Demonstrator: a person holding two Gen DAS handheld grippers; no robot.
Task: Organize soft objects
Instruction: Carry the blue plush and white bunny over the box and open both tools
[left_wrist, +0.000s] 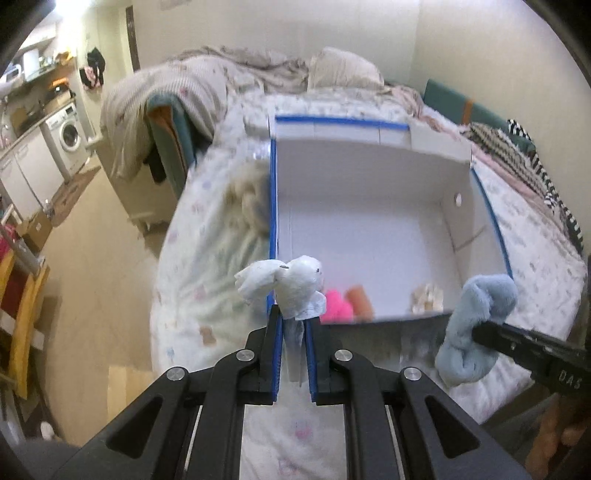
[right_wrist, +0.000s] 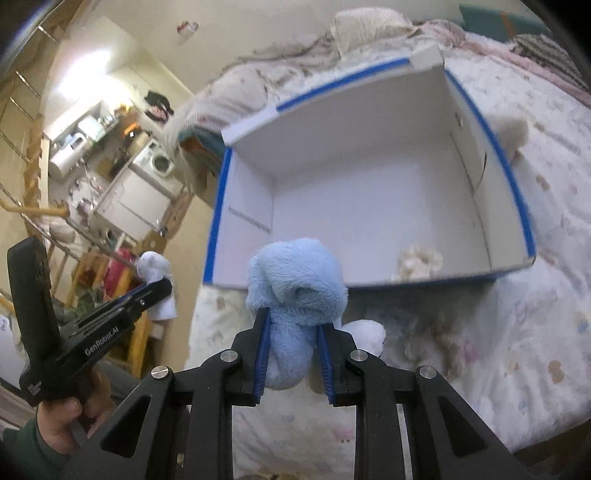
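White soft toy (left_wrist: 291, 288) is sitting pinched in the left gripper (left_wrist: 294, 328) at the box (left_wrist: 369, 177) rim on the bed, best released well inside, while the right gripper (right_wrist: 291, 325) is clamping the blue plush (right_wrist: 295, 280), angling toward the same box.

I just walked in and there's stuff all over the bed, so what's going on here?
A person is sorting soft toys into a white cardboard box with blue-taped edges on the bed. The left gripper is shut on a small white plush toy; the right gripper is shut on a fluffy light-blue plush toy. Both hover at the box's near edge, not yet dropped in.
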